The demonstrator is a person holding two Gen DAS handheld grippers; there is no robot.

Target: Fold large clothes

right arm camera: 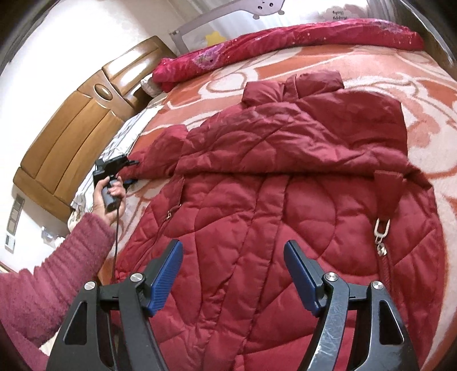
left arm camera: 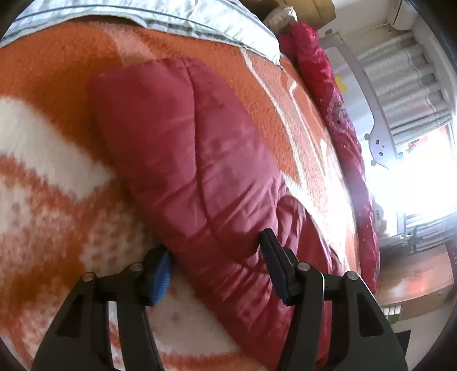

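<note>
A dark red quilted puffer coat (right arm camera: 285, 182) lies spread on the orange and white blanket (right arm camera: 385, 71), collar at the far end. Its right sleeve is folded across the chest. Its left sleeve (left arm camera: 185, 148) stretches out to the side. My left gripper (left arm camera: 215, 251) is open with its jaws on either side of that sleeve's cuff end; it also shows in the right wrist view (right arm camera: 131, 171), held in a hand. My right gripper (right arm camera: 232, 256) is open and empty, hovering over the coat's lower front.
A rolled crimson quilt (right arm camera: 285, 42) lies along the bed's far edge by a grey bed rail (right arm camera: 200, 25). A wooden headboard (right arm camera: 71, 125) stands at the left. A pale striped sheet (left arm camera: 142, 17) lies beyond the sleeve. A bright window (left arm camera: 422, 171) glares at the right.
</note>
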